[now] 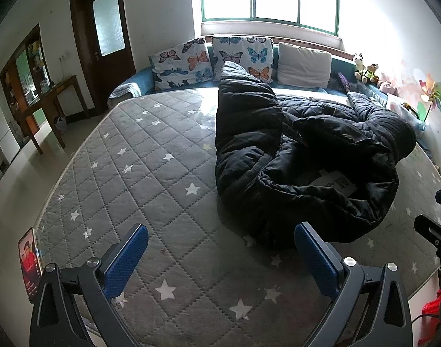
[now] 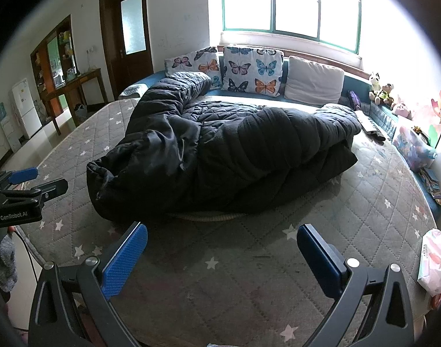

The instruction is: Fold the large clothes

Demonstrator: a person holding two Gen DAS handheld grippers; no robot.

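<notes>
The bulky black quilted puffer coat (image 2: 220,150) lies crumpled in a heap on the grey star-printed quilted mattress (image 2: 249,274), ahead of both claws and touching neither. Judging from its bunched state, folding has not begun, so the step in hand looks like reaching in and spreading the coat flat. To do that well, each claw should take a single layer at an outer edge, such as the hem or a shoulder, not a thick puffy roll, since the padded fabric is likely to slip from a shallow pinch. The collar with its white label (image 1: 333,185) faces the left claw (image 1: 221,260) and gives a useful landmark for finding the shoulders.

The left claw hovers over the mattress, its 2 blue-padded fingers (image 1: 125,263) spread wide apart and holding nothing; the coat sits ahead and to its right. The right claw (image 2: 221,260) also hangs above bare mattress, fingers wide apart and empty, with the coat straight ahead. Both point forward and slightly downward toward the bed
</notes>
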